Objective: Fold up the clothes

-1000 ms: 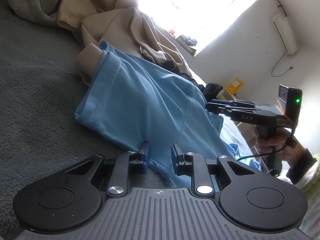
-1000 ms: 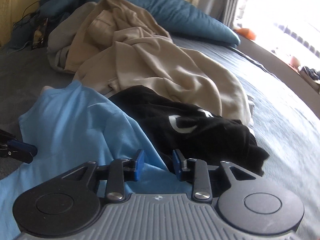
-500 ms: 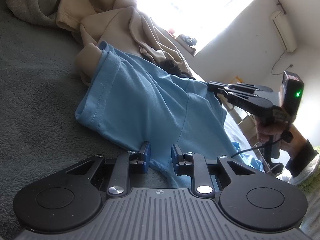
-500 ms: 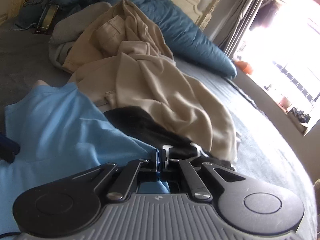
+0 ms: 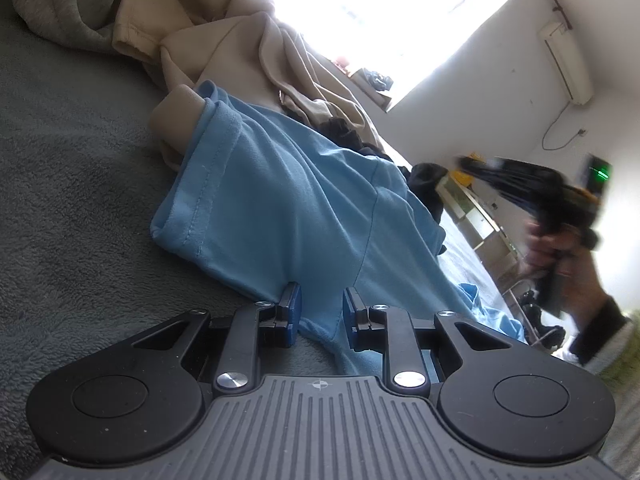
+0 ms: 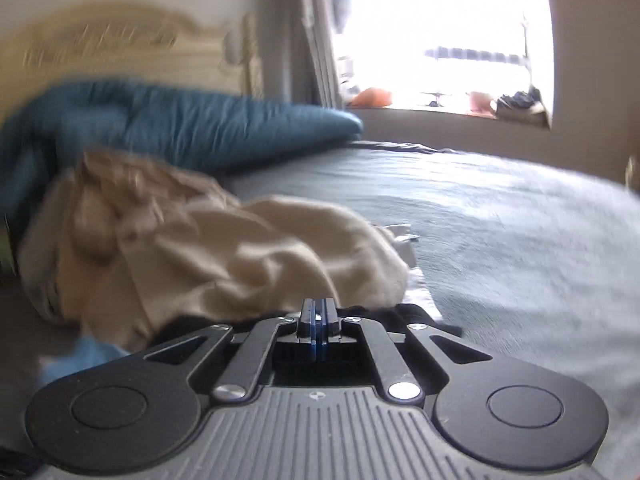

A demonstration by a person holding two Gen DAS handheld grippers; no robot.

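A light blue T-shirt [image 5: 288,208] lies crumpled on the grey bed cover [image 5: 64,184], one sleeve toward the left. My left gripper [image 5: 318,314] is open, its pads on either side of the shirt's lower edge. My right gripper [image 6: 318,330] is shut with its pads pressed together; nothing shows between them. In the left wrist view it [image 5: 520,180] is raised and blurred above the shirt's far side. Only a corner of the blue shirt [image 6: 76,360] shows in the right wrist view.
A beige garment [image 6: 208,248] and a grey one [image 5: 60,8] are heaped beside the shirt, with a black garment [image 5: 428,184] under them. A teal duvet [image 6: 180,120] lies by the headboard. A bright window [image 6: 440,32] is behind.
My right gripper has risen and swung away from the blue shirt, staying shut; its view now points across the bed at the window. My left gripper has stayed in place, open.
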